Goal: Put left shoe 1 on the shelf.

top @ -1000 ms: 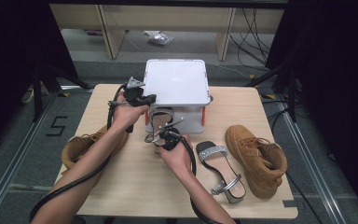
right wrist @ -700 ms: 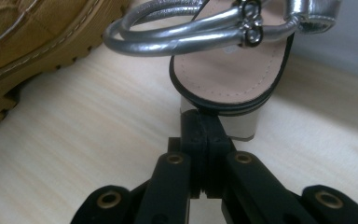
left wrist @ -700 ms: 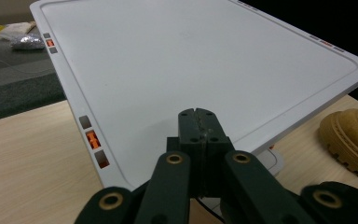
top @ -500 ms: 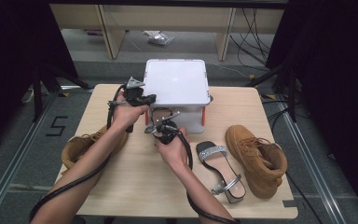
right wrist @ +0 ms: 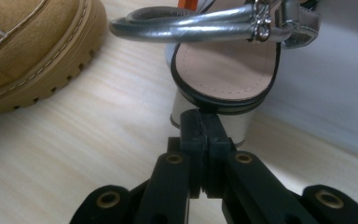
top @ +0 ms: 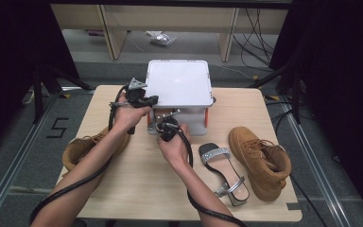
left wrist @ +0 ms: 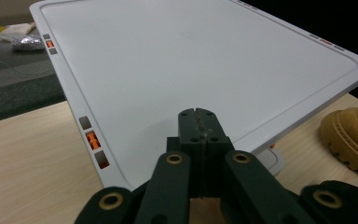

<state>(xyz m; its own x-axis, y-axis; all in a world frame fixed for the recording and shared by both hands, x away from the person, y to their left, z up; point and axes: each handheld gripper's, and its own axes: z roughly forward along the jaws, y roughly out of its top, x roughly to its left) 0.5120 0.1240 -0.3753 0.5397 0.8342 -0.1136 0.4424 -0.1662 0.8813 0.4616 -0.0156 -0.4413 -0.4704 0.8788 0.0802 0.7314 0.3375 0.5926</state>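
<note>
A white lidded box (top: 178,85) stands at the back middle of the table. My left gripper (top: 150,100) is shut and empty at the box's left edge, its tips (left wrist: 199,115) hovering over the white lid (left wrist: 191,60). My right gripper (top: 163,126) is shut just in front of the box. Its tips (right wrist: 200,116) meet the silver block heel of a sandal (right wrist: 223,74), which lies against the box front (top: 166,115). Whether the tips touch the heel I cannot tell. A matching silver sandal (top: 223,172) lies flat to the right.
One tan boot (top: 261,158) lies at the right of the wooden table (top: 142,189), and its mate (top: 81,147) sits at the left edge under my left forearm, also in the right gripper view (right wrist: 32,46). Cables trail from both grippers along the forearms.
My right hand has moved away from me toward the box, and the sandal in front of it now sits closer against the box. The left hand has stayed put.
</note>
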